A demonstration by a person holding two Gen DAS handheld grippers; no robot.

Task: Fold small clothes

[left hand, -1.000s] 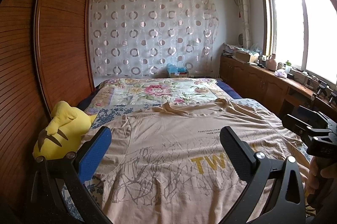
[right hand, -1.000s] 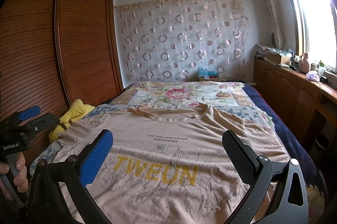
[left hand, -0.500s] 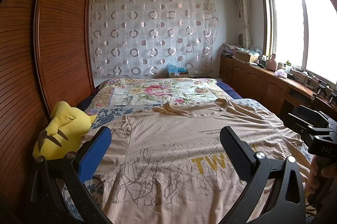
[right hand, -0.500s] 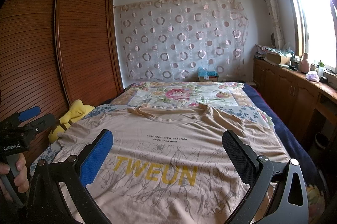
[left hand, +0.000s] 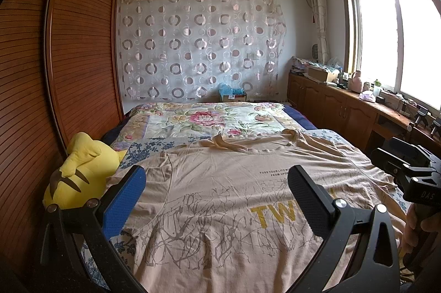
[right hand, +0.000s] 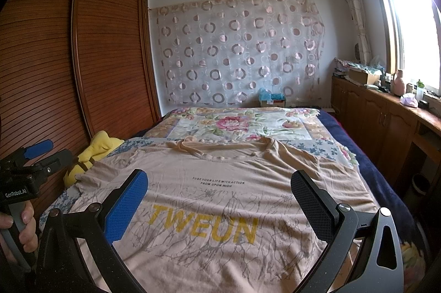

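A beige T-shirt (left hand: 220, 199) (right hand: 220, 182) with yellow "TWEUN" lettering and a grey branch print lies spread face up on the bed, collar toward the far end. My left gripper (left hand: 216, 187) hovers open above the shirt's left half, with nothing between its blue and black pads. Above the middle of the chest print, my right gripper (right hand: 219, 189) is open too and holds nothing. Each gripper shows at the edge of the other's view, held by a hand (right hand: 26, 227).
A yellow plush toy (left hand: 80, 171) lies at the bed's left edge against the wooden wardrobe (left hand: 55, 72). A floral quilt (left hand: 209, 119) covers the far half of the bed. Low wooden cabinets (right hand: 386, 122) with clutter run under the window on the right.
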